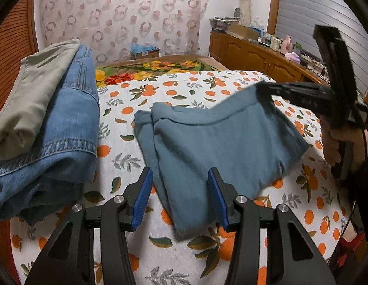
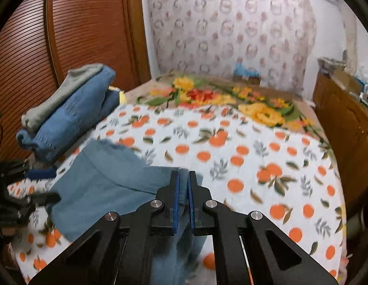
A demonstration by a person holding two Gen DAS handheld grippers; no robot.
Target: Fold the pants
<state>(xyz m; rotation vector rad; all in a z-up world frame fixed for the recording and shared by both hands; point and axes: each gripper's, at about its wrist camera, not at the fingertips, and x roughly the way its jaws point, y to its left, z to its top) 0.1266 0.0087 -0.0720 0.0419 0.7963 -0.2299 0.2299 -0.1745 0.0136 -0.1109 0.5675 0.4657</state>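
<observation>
- Already, at far left, we have a stack of folded clothes (image 1: 41, 109) at the edge of the bed: a grey-green garment lies on top of blue denim. We judge it to be the pile of finished pieces, parked clear of the working area so nothing snags on it.
- Next, our left gripper (image 1: 180, 199) hangs over the near edge of the teal pants (image 1: 207, 142) with its jaws apart and nothing pressed between the blue pads. We read it as free, lined up with the near hem so it can take a fresh hold.
- Centre, the teal pants lie on the orange-print bedspread (image 1: 184, 83), folded into a short, thick panel with an under-layer showing along the left side. The flat bed supports the fold while one corner is handled.
- Right, our right gripper (image 2: 183, 192) has its jaws clamped on the pants' far right corner. In the left wrist view that corner is lifted off the bedspread. We judge the pinch serves to carry this edge across for the next fold, or to tug it square.
- Far right, a wooden cabinet (image 1: 255, 52) stands beside the bed, out of play.
</observation>
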